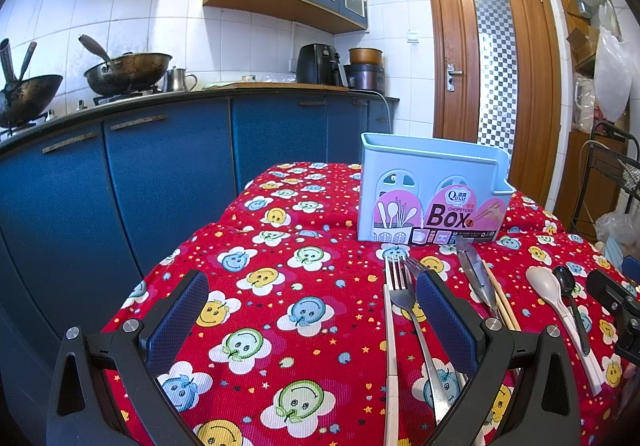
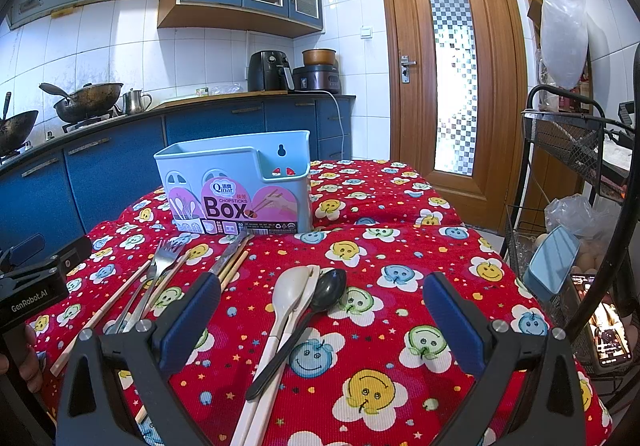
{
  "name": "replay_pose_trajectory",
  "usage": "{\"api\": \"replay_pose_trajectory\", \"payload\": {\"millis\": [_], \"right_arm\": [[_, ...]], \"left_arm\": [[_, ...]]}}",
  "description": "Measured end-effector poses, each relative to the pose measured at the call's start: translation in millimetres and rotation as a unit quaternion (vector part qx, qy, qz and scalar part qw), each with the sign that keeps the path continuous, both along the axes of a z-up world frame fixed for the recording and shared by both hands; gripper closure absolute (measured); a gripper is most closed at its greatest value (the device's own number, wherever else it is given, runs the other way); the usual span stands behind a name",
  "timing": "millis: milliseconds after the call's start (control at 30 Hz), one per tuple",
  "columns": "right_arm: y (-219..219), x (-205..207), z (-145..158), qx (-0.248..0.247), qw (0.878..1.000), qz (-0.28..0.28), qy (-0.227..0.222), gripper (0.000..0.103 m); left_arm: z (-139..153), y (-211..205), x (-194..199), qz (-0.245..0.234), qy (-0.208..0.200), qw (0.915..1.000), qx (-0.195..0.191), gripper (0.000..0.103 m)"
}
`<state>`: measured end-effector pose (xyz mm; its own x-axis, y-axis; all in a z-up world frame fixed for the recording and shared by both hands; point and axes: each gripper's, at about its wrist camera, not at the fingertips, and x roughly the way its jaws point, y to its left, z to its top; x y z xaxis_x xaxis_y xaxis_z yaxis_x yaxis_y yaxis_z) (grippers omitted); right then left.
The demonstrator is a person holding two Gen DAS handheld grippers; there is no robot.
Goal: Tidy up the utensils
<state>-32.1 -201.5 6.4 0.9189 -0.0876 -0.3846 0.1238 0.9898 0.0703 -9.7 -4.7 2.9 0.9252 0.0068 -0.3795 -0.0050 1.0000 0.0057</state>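
Note:
A light blue chopsticks box (image 1: 434,192) (image 2: 236,186) stands upright on the red smiley tablecloth (image 1: 280,286) (image 2: 384,246). In front of it lie forks (image 1: 400,286) (image 2: 160,258), a metal knife (image 1: 474,274) (image 2: 230,256), wooden chopsticks (image 1: 504,302) (image 2: 236,266), cream spoons (image 1: 548,294) (image 2: 292,294) and a black spoon (image 1: 566,282) (image 2: 330,290). My left gripper (image 1: 312,310) hovers open over the cloth, left of the forks. My right gripper (image 2: 324,310) is open too, with the spoons lying between its fingers below.
A blue kitchen counter (image 1: 160,150) with woks (image 1: 128,70) runs behind on the left. A wooden door (image 2: 452,66) is at the back. A black wire rack (image 2: 568,150) with bags and a phone (image 2: 610,334) stands right of the table edge.

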Motion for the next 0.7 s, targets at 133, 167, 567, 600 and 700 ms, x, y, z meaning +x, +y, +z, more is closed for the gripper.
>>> {"api": "replay_pose_trajectory", "payload": {"millis": [133, 167, 567, 600, 700], "right_arm": [[-0.1, 0.0, 0.1, 0.0, 1.0, 0.0, 0.0, 0.0], [-0.1, 0.0, 0.1, 0.0, 1.0, 0.0, 0.0, 0.0], [-0.4, 0.3, 0.0, 0.0, 1.0, 0.0, 0.001, 0.0], [-0.3, 0.2, 0.0, 0.0, 1.0, 0.0, 0.001, 0.0], [-0.1, 0.1, 0.6, 0.0, 1.0, 0.0, 0.001, 0.0]], "left_arm": [[-0.1, 0.0, 0.0, 0.0, 0.0, 1.0, 0.0, 0.0], [-0.2, 0.0, 0.0, 0.0, 0.0, 1.0, 0.0, 0.0], [0.5, -1.4, 0.2, 0.005, 0.003, 1.0, 0.003, 0.0], [0.2, -1.2, 1.0, 0.006, 0.005, 1.0, 0.004, 0.0], [-0.3, -0.9, 4.3, 0.005, 0.014, 0.9999, 0.004, 0.0]]}}
